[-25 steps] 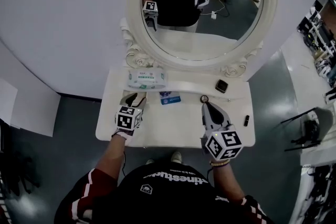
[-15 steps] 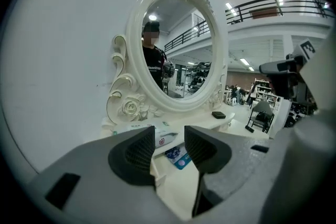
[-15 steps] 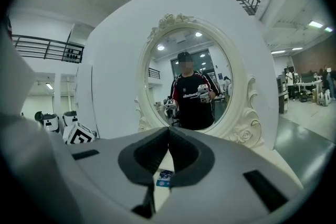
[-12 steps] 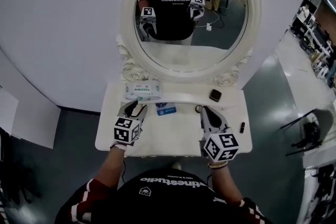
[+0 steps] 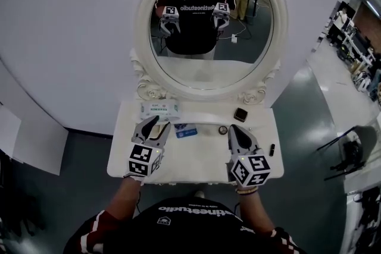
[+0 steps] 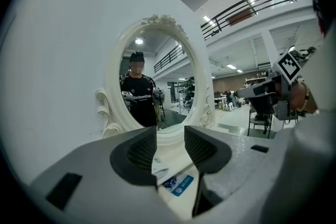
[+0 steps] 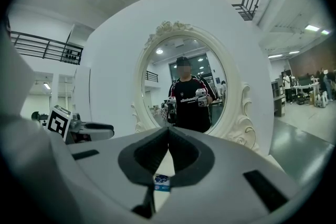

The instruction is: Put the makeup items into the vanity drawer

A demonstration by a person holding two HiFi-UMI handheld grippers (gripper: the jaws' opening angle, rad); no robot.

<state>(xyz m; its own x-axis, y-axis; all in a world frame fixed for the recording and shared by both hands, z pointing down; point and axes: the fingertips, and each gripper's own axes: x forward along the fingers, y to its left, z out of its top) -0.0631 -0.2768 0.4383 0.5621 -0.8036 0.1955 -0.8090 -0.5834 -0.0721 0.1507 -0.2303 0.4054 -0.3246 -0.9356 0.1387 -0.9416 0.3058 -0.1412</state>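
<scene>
5 small makeup items are spread along the back and right of the white vanity top [image 5: 196, 160], and all may be judged light. The wipes pack [image 5: 159, 109], lying against the foot of the mirror [image 5: 202, 68], looks soft and would yield under the pads, so it is best taken across its short width. The blue packet [image 5: 186, 131] is flat and thin and would likely have to be caught by 1 edge. The dark square compact [image 5: 240, 114] seems stiff, smooth and possibly fragile, and a grip across its sides is suggested. The small round item [image 5: 222, 129] is too small to be identified. The black tube [image 5: 271, 150] near the right edge could roll and is better pinched at its middle. The left gripper [image 5: 156, 124] is held with its jaws spread and nothing between them, just beside the blue packet. The right gripper [image 5: 235, 129] is pressed together at the tips, empty, close to the round item. No open drawer is shown in any view, so it would probably have to be pulled out first, with the person's body close to the front edge.
</scene>
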